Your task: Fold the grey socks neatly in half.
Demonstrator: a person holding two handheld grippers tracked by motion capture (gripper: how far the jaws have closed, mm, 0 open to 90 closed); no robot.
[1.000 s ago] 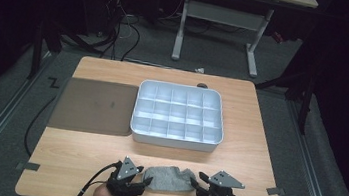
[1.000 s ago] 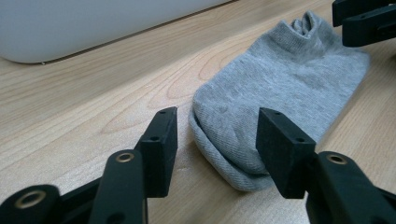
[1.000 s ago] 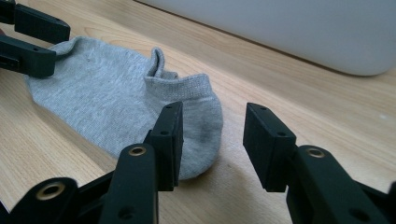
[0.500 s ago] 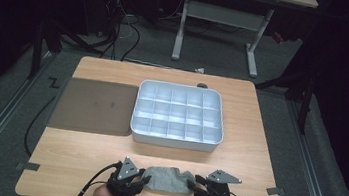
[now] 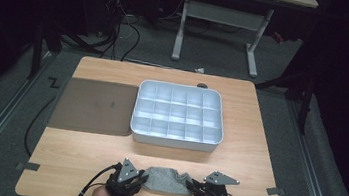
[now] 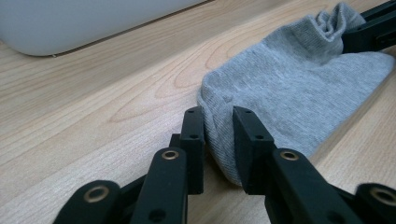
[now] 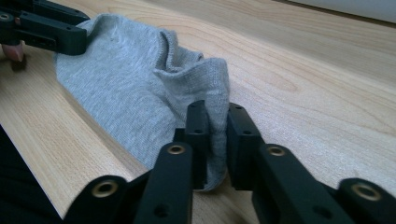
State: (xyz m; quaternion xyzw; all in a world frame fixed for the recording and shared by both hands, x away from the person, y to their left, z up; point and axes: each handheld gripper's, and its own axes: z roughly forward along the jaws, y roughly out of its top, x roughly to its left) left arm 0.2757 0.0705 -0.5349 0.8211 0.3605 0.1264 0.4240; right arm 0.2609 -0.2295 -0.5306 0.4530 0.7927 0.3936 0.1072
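A grey ankle sock (image 5: pixel 167 181) lies flat near the table's front edge, stretched between the two grippers. My left gripper (image 5: pixel 140 179) is shut on the sock's toe end (image 6: pixel 219 135), the fabric pinched between its black jaws. My right gripper (image 5: pixel 194 186) is shut on the sock's cuff end (image 7: pixel 215 135), where the knit bunches up in folds. In the left gripper view the other gripper (image 6: pixel 369 28) holds the far end; in the right gripper view the other gripper (image 7: pixel 46 30) does likewise.
A white compartment tray (image 5: pixel 176 134) with several empty cells stands at the table's middle. A dark brown mat (image 5: pixel 92 105) lies to its left. Bare wood (image 5: pixel 80 152) surrounds the sock. A small dark object (image 5: pixel 202 86) sits at the table's back edge.
Both grippers and the sock have slid slightly toward the table's front edge, staying shut on the sock's two ends.
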